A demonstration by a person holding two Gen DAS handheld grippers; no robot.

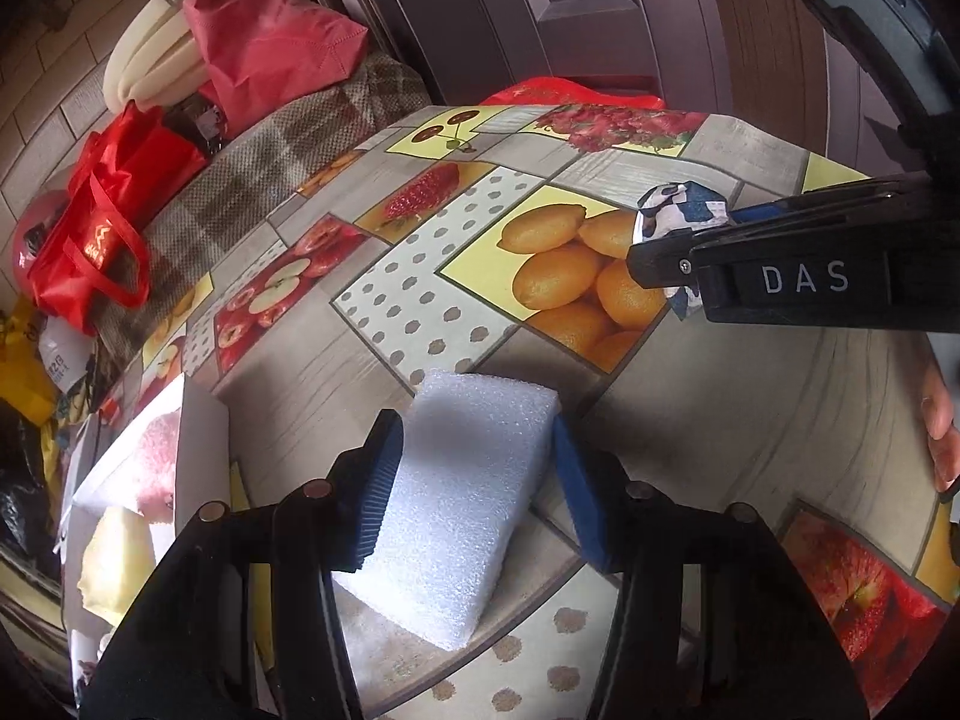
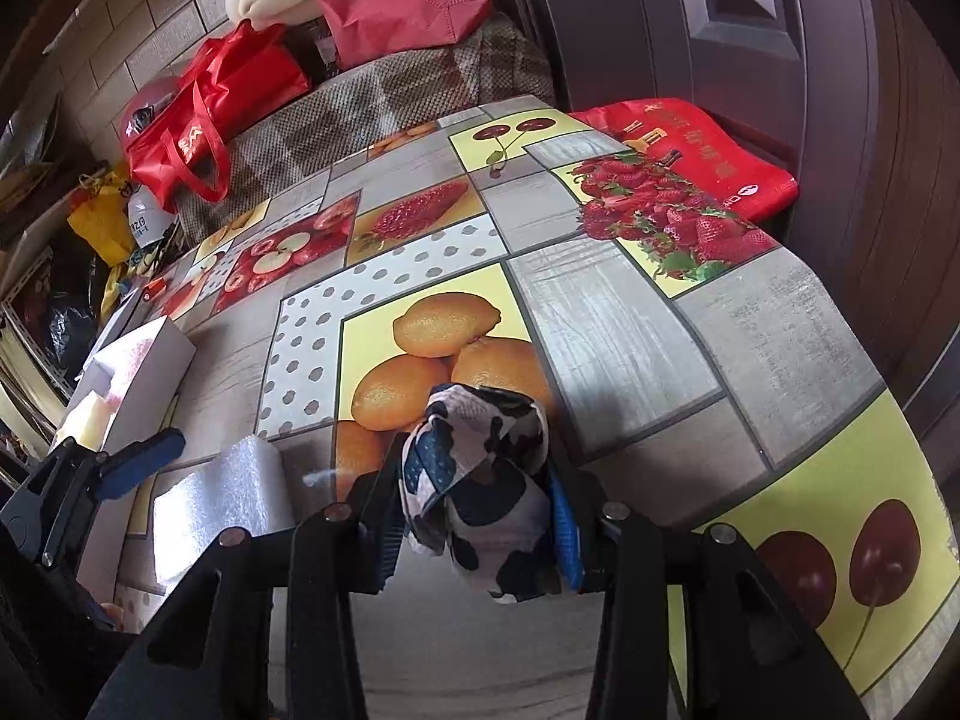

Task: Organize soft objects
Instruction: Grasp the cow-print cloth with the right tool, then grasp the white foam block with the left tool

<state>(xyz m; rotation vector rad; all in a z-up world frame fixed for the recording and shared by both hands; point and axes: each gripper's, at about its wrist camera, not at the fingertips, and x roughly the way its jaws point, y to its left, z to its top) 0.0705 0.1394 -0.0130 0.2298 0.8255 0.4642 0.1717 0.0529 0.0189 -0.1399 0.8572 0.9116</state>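
Observation:
A white foam block [image 1: 474,498] lies on the fruit-print tablecloth [image 1: 420,300]. My left gripper [image 1: 474,426] is shut on it, one blue pad against each long side. In the right wrist view the foam block [image 2: 228,492] shows at the lower left beside one blue finger of the left gripper [image 2: 144,456]. My right gripper [image 2: 474,474] is shut on a bunched cloth [image 2: 480,480] patterned in blue, white and black, held above the lemon print. The same cloth [image 1: 678,210] and the right gripper [image 1: 678,234] come in from the right in the left wrist view.
An open white box [image 1: 198,438] with pink and yellow foam pieces stands at the table's left edge. Red bags [image 1: 102,216] and cream cushions lie on a checked sofa behind. A red bag [image 2: 690,144] sits by the dark door. A hand [image 1: 942,426] is at the right edge.

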